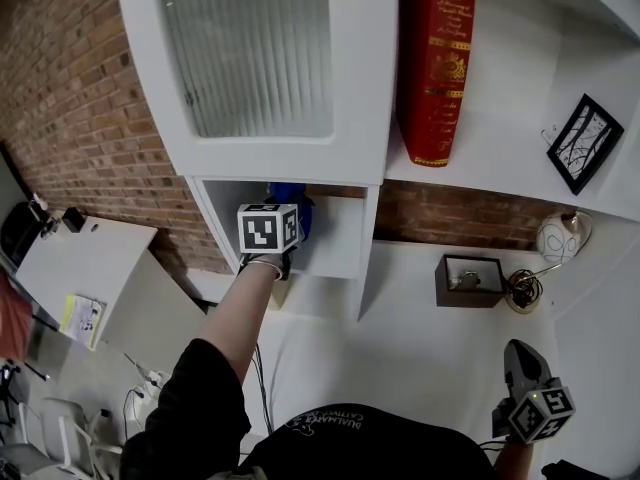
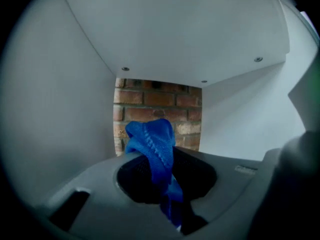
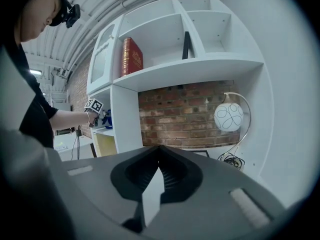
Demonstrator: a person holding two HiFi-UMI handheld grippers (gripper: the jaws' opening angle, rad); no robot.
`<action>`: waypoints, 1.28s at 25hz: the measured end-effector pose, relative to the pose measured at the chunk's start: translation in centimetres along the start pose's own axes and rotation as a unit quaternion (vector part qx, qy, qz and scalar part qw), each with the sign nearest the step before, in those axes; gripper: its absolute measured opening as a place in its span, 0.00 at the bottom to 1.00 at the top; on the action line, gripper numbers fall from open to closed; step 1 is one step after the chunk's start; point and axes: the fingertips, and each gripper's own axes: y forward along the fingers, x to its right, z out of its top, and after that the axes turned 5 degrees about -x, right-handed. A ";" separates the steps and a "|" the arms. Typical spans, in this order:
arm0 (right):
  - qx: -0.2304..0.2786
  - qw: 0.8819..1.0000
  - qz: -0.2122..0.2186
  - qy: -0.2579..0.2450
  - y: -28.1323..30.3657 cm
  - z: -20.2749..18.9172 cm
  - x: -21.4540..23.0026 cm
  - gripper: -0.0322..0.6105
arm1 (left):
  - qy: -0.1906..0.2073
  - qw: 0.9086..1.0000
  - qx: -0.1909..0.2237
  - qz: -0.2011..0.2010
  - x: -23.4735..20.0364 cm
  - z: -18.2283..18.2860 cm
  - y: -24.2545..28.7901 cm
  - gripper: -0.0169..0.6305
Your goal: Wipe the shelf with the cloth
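the left gripper [image 2: 167, 186] pinches a blue cloth [image 2: 152, 141] inside a white shelf [image 2: 240, 129] compartment. the right gripper [image 3: 152, 184] hangs low, its jaws pressed together, empty.

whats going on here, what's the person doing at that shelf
A person is working at a white shelf unit with a gripper in each hand. The left gripper is shut on a blue cloth and reaches into a small open compartment. The right gripper hangs low at the side, jaws together, holding nothing. Whether the cloth is touching the shelf surface cannot be told.
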 end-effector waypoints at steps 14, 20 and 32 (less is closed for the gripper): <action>0.004 0.998 0.015 0.054 0.4 -1.5 1.2 0.06 | 0.020 0.988 -0.138 0.065 -2.9 -4.9 1.8 0.12; -0.005 0.999 0.007 0.053 -0.1 -2.3 1.9 0.06 | 0.054 0.982 -0.175 0.051 -2.6 -5.5 3.0 0.11; 0.003 0.998 0.001 0.066 -0.5 -2.7 2.5 0.06 | 0.116 0.971 -0.204 -0.044 3.3 -5.7 4.8 0.11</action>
